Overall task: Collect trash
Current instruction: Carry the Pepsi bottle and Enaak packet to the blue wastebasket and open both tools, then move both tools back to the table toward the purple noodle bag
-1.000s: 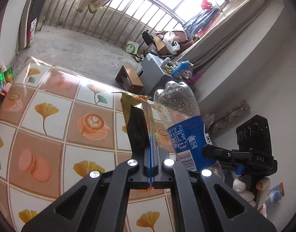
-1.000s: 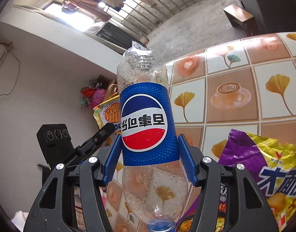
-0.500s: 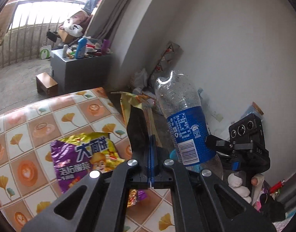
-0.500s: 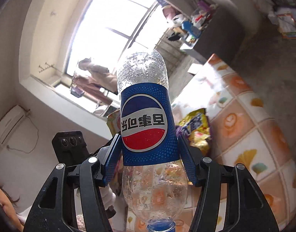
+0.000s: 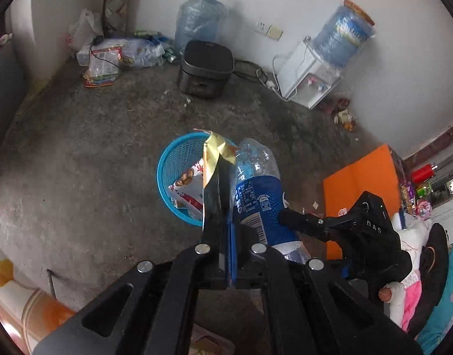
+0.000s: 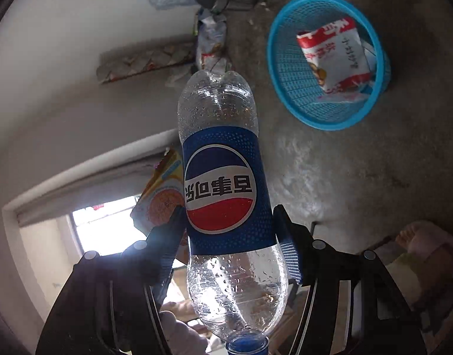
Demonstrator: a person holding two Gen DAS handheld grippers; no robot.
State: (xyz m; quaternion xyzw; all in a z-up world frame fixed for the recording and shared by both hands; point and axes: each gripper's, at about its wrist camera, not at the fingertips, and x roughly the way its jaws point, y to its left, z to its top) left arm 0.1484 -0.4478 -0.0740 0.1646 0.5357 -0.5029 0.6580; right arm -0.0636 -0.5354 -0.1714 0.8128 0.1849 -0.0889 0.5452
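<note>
Blue basket (image 5: 170, 174) on the concrete floor is now coming into both views instead of the tiled tabletop, so we are carrying the bottle (image 6: 223, 183) clamped in the right gripper (image 6: 229, 230) and the wrapper (image 5: 216, 183) pinched in the shut left gripper (image 5: 230, 236), nearing the drop.

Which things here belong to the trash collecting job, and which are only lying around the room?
Belong to the job:
- plastic bottle, held by right gripper
- gold wrapper, pinched by left gripper
- blue basket, already holding a red and white snack bag

Only lying about:
- black cooker
- water dispenser
- large water jug
- orange board
</note>
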